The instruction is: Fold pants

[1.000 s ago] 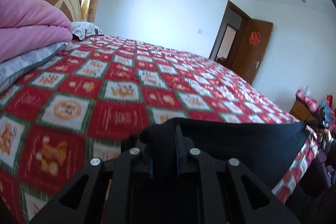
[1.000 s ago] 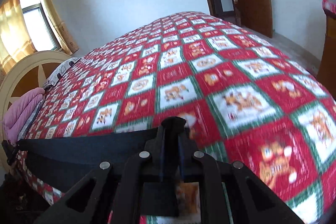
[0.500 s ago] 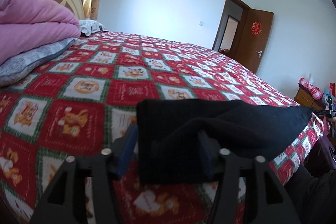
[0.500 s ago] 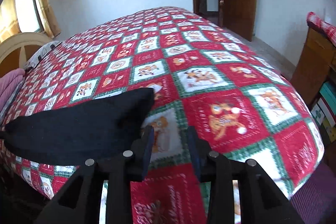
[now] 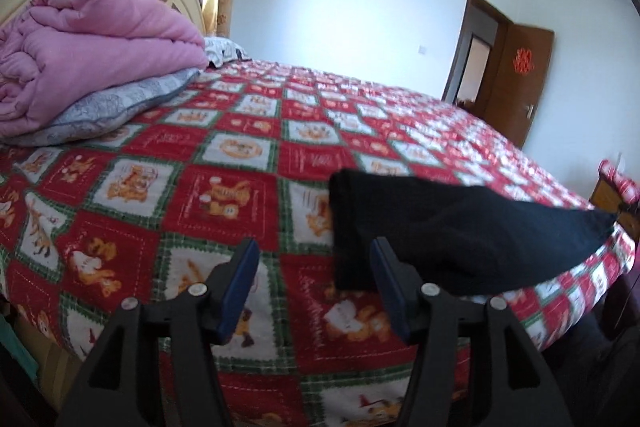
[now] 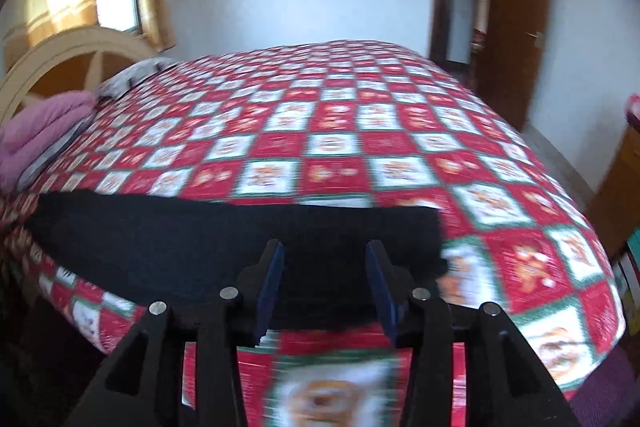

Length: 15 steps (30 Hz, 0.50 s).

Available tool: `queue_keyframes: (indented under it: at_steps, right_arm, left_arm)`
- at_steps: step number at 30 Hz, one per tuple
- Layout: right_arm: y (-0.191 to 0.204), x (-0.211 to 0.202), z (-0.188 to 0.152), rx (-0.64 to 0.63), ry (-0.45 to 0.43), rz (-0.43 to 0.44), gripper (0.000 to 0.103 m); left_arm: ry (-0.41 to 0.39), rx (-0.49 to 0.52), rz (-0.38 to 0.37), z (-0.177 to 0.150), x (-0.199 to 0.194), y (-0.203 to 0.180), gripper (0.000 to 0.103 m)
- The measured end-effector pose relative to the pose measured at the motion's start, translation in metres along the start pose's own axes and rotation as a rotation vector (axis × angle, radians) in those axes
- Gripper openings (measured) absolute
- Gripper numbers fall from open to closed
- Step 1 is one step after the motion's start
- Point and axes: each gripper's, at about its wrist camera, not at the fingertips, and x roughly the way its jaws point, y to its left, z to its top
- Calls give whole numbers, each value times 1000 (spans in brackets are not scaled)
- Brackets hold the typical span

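The black pants (image 5: 452, 231) lie folded in a long strip along the near edge of the bed; they also show in the right wrist view (image 6: 224, 239). My left gripper (image 5: 314, 255) is open and empty, just left of the strip's left end, with its right finger (image 5: 388, 287) at the cloth's corner. My right gripper (image 6: 324, 263) is open and empty over the strip's right part, with the cloth showing between its fingers.
The bed carries a red, white and green patchwork quilt (image 5: 240, 147). A pink folded duvet (image 5: 80, 43) on a grey pillow (image 5: 116, 103) lies by the headboard (image 6: 68, 55). A brown door (image 6: 516, 23) stands open at the far wall. A wooden cabinet (image 6: 616, 183) stands on the right.
Both grippers have opened and let go of the pants, which now lie on the bed. Both have drawn back, the left to the left and the right swinging left over the strip.
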Motion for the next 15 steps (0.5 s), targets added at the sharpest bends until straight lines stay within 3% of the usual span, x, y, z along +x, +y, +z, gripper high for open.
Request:
queue_keyframes:
  at_steps: [8, 15]
  right_arm:
    - [173, 47, -10, -231, 84, 237, 45]
    - [269, 75, -39, -381, 110, 333, 45]
  left_arm:
    - [57, 50, -73, 0, 17, -43, 61]
    - [111, 117, -51, -15, 33, -55, 61]
